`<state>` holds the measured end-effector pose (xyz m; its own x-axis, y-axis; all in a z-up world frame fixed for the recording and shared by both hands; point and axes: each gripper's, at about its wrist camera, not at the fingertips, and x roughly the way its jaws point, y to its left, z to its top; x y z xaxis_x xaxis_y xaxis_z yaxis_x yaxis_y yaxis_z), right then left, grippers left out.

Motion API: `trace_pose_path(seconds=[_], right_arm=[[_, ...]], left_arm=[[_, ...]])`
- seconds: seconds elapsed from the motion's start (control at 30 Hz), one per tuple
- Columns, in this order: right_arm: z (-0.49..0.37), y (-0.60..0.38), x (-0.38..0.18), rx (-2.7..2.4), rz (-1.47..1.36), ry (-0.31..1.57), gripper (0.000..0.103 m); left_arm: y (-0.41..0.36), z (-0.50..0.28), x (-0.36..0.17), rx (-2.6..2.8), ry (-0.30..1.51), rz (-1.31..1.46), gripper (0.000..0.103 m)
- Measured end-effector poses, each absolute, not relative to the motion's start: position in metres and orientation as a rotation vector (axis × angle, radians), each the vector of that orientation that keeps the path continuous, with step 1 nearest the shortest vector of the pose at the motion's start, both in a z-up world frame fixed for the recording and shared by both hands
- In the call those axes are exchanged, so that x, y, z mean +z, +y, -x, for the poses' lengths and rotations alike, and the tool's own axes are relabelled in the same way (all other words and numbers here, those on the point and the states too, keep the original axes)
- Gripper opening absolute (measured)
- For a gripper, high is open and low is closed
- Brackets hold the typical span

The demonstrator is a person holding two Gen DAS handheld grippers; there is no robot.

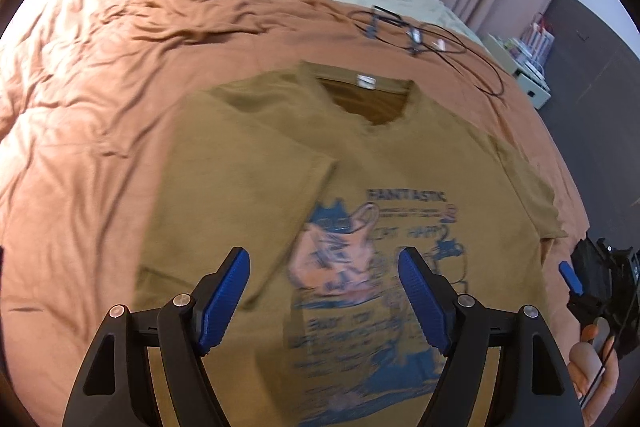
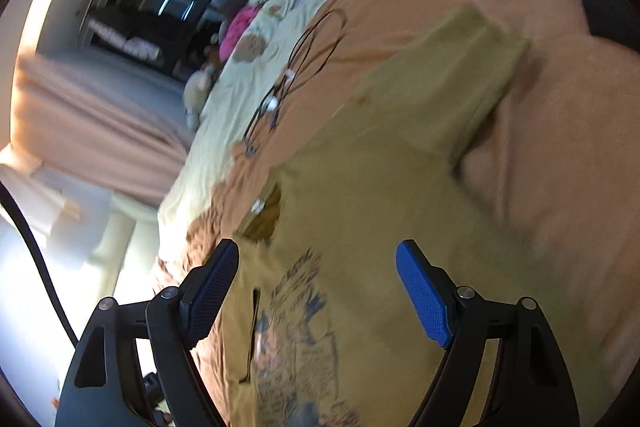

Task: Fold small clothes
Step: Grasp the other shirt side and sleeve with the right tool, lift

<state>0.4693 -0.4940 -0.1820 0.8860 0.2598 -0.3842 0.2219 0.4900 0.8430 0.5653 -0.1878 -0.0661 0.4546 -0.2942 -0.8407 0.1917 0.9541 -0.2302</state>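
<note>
We have the tan graphic T-shirt [image 1: 400,163] spread print-up on the salmon bedspread [image 1: 80,107], collar towards the pillows, so its seams are easy to reach. The sleeve on our left side [image 1: 256,195] already lies folded in over the chest, its edge near the cat print [image 1: 340,259]. The other sleeve [image 2: 460,79] sticks out flat on the cover, which we judge to be the next part to fold. Our left gripper [image 1: 324,301] hovers above the print with its blue pads spread and nothing between them. Our right gripper [image 2: 318,293] is likewise spread and empty over the shirt's chest. A black cable [image 1: 460,55] lies beyond the collar, well clear of the fold
</note>
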Motion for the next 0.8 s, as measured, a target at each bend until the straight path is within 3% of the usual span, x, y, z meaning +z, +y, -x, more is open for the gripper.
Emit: trace_pose_path(seconds=[0.23, 0.5, 0.8], right_arm=[[-0.465, -0.521, -0.199, -0.062, -1.144, 0.445, 0.078], [-0.466, -0.524, -0.212, -0.118, -1.167, 0.427, 0.063], [-0.468, -0.528, -0.224, -0.115, -1.268, 0.439, 0.055]], left_arm=[[-0.256, -0.581, -0.080, -0.420, 1.071, 0.075, 0.078], [-0.321, -0.596, -0.100, -0.540, 1.088, 0.068, 0.078], [-0.379, -0.608, -0.124, -0.628, 1.130, 0.050, 0.055]])
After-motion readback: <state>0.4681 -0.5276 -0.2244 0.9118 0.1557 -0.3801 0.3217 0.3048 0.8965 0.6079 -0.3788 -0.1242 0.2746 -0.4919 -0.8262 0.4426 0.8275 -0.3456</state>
